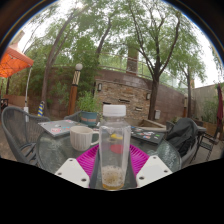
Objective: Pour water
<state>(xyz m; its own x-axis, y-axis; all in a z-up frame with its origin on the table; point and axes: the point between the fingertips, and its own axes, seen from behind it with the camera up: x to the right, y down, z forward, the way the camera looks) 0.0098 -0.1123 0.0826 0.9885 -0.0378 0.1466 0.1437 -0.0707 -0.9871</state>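
Green trees fill the backdrop, with a stone wall (125,88) running well behind the bottle. Nearer in comes the glass counter (55,150), spreading out under and around the bottle. Chairs (15,128) stand off to the bottle's left, and a dark bag (185,135) sits to its right. A white mug (83,137) rests just left of the bottle and a little behind it.

Now the bottle (114,148) itself: clear plastic, white cap on top, upright, a shallow layer of liquid low inside. It stands right between the tongs (113,172), whose pink pads sit close at either side. Whether both pads press on it, I cannot tell from here.

On progress: the cap looks on and the bottle is upright, so my read is that the pouring is not yet under way. Uncapping, tilting and finding a vessel remain, perhaps that mug.

Labels? No writing shows that I can read.
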